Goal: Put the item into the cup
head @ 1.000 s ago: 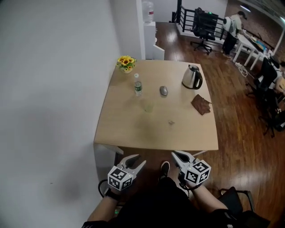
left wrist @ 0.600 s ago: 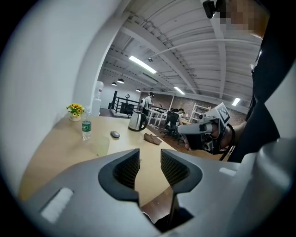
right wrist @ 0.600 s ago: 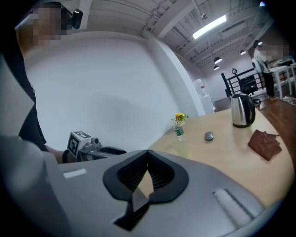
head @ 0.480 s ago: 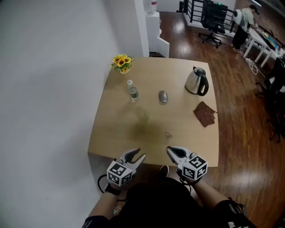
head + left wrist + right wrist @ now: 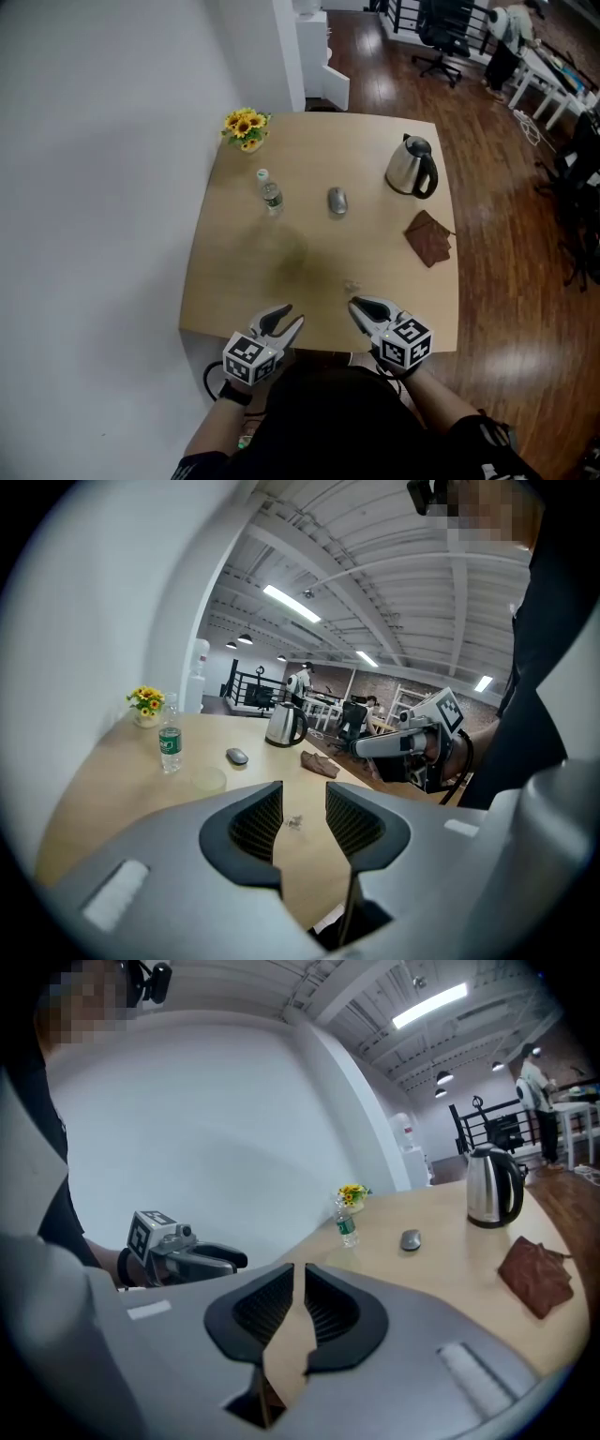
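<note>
A small clear crumpled item [image 5: 352, 286] lies on the wooden table [image 5: 234, 291] near its front edge. A clear cup [image 5: 293, 248] stands farther in, toward the bottle; in the left gripper view the cup [image 5: 208, 780] is left of the item [image 5: 293, 822]. My left gripper [image 5: 289, 317] hovers at the table's front edge, open and empty, and the item shows far off in the gap of the left gripper [image 5: 303, 803]. My right gripper [image 5: 358, 307] sits just short of the item. The jaws of the right gripper [image 5: 299, 1279] are opening, with a narrow gap and nothing between them.
A water bottle [image 5: 270, 195], a grey mouse [image 5: 337, 201], a steel kettle [image 5: 410, 166], a brown cloth [image 5: 429, 238] and a pot of yellow flowers [image 5: 244, 127] stand on the table. A white wall runs along the left. Office chairs and desks are far behind.
Both grippers have come forward from below the table to its front edge, and the table now sits closer in the head view. The right gripper's tips have reached close to the small item.
</note>
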`<control>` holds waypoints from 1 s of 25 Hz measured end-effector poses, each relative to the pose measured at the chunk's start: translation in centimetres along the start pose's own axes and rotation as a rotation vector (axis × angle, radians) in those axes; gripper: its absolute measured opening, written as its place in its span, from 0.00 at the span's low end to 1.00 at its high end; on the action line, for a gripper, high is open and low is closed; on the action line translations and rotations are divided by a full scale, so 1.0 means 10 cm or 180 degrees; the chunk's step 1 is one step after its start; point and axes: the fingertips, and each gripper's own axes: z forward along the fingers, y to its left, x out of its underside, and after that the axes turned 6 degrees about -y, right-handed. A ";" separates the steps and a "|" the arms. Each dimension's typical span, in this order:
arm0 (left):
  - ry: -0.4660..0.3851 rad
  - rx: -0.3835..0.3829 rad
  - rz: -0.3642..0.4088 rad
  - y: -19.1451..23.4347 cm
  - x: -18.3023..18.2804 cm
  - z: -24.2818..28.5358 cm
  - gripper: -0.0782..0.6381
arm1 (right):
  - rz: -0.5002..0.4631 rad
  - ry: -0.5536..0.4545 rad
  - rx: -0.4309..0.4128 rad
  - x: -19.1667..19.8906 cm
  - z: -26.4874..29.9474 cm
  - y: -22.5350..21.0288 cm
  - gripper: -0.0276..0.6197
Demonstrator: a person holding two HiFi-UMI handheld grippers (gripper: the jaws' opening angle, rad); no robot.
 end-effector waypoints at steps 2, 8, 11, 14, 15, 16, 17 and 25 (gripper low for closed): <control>0.0021 0.0045 0.0009 0.06 -0.02 0.03 0.30 | -0.0022 0.0061 0.0084 0.05 0.04 -0.05 0.13; 0.0071 0.0157 0.0109 0.22 0.00 0.22 0.30 | -0.0127 0.0361 0.0327 0.24 0.22 -0.45 0.19; 0.0107 0.0204 0.0122 0.28 0.03 0.30 0.30 | -0.0311 0.0656 0.0455 0.45 0.36 -0.71 0.21; 0.0201 0.0206 0.0177 0.36 0.12 0.36 0.30 | -0.0574 0.0991 0.0522 0.71 0.50 -0.91 0.22; 0.0231 0.0205 0.0182 0.39 0.15 0.37 0.30 | -0.0625 0.1104 0.0530 0.80 0.54 -0.97 0.22; 0.0257 0.0204 0.0176 0.41 0.18 0.39 0.30 | -0.0650 0.1213 0.0540 0.89 0.58 -1.02 0.22; 0.0281 0.0203 0.0165 0.44 0.21 0.40 0.30 | -0.0664 0.1313 0.0553 0.98 0.62 -1.07 0.23; 0.0317 0.0212 0.0061 0.54 0.28 0.47 0.30 | -0.0664 0.1893 0.0673 1.52 0.76 -1.42 0.23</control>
